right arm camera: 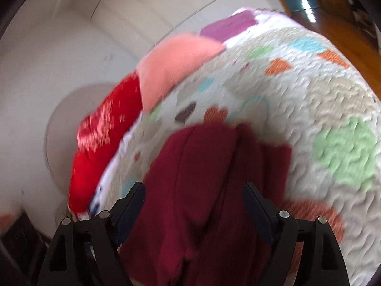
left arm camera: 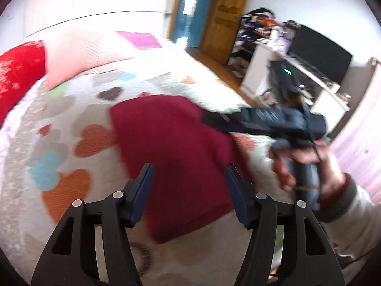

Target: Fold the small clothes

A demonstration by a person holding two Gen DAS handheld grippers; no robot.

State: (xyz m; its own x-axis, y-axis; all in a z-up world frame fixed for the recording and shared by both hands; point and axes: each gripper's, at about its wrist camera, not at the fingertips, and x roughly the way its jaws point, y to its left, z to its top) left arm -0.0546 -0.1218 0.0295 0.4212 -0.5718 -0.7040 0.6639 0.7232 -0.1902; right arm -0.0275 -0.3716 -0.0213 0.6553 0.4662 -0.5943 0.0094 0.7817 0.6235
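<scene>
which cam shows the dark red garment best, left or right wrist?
Left wrist. The dark red garment lies folded on the heart-print bedspread with nearly its whole outline visible. The right wrist view is blurred, closer in, cuts it off at the bottom edge, and shows only creased fabric between the right gripper's open jaws.

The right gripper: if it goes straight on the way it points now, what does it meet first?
Most likely the dark red garment on the heart-patterned bedspread. The right gripper is open and aims straight at it; depth is unclear.

No legible txt anywhere
</scene>
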